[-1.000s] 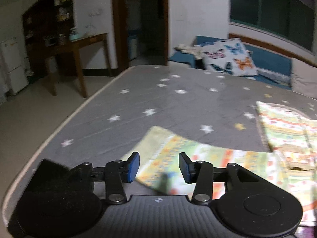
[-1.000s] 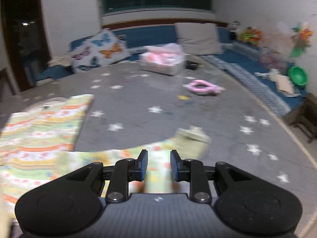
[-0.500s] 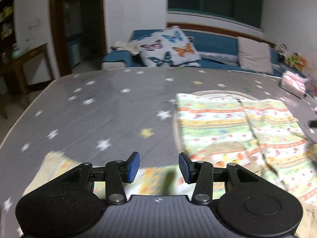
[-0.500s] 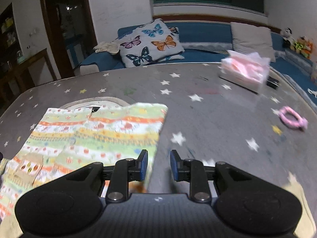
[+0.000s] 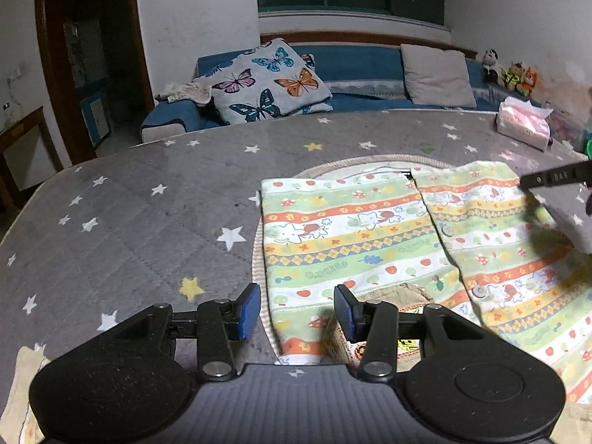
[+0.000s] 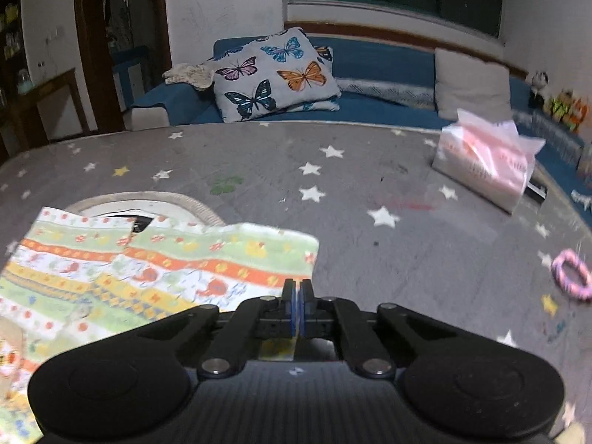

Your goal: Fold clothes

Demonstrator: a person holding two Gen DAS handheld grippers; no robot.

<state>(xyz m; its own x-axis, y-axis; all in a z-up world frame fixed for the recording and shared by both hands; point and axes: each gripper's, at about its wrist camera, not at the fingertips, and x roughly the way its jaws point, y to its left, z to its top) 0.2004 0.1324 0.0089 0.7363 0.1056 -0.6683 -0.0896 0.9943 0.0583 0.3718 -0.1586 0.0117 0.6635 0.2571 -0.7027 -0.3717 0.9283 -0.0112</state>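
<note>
Two grippers hang over a star-print bed (image 5: pixel 148 222) where a striped garment (image 5: pixel 351 233) lies flat. The left gripper (image 5: pixel 296 309) has its fingers apart above the garment's near edge, gripping nothing. The right gripper (image 6: pixel 297 305) has its fingers pressed together beside the garment's corner.

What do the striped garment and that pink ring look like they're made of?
Garment: soft printed cotton-like knit, matte; it lies limp with creases and has snap buttons. Pink ring: blurred; possibly a fabric or plastic hair tie, judging by its bumpy, twisted outline. I can't tell which.
</note>
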